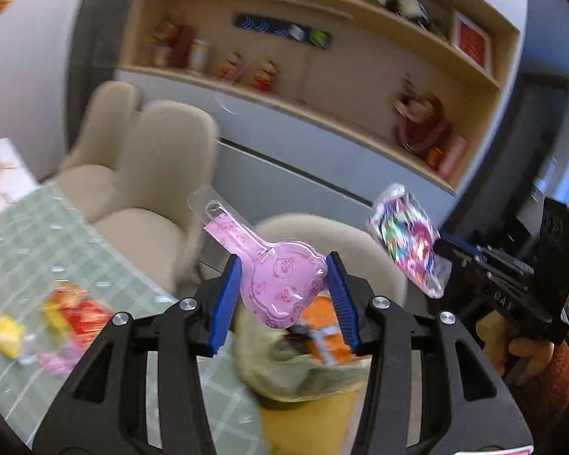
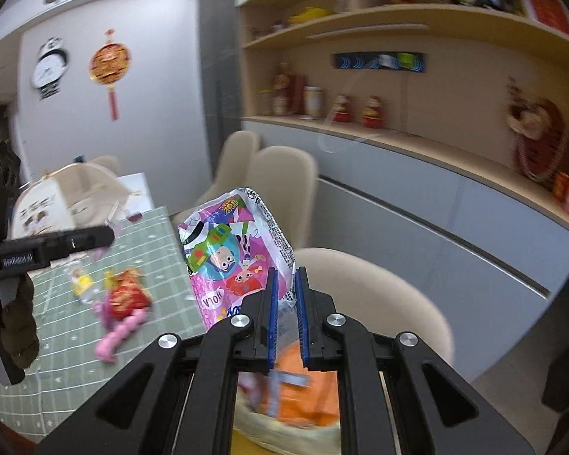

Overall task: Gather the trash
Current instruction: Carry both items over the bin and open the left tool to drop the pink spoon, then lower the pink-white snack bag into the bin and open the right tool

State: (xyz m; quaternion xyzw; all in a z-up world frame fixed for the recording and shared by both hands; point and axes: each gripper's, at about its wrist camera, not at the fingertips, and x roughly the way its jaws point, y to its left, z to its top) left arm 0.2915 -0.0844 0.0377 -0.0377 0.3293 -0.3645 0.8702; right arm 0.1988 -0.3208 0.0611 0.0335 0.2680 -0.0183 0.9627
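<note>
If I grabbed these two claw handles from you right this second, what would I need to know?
Left gripper: shut on a pink blister pack, held in the air.
Right gripper: shut on the edge of a cartoon snack wrapper, also lifted.
Below both: a yellow bin with a bag liner, an orange packet already inside.
Done: two pieces picked up.
Left: drop both into the bin, then probably fetch the red packet, yellow wrapper and pink wrapper lying on the green checked tablecloth.
</note>
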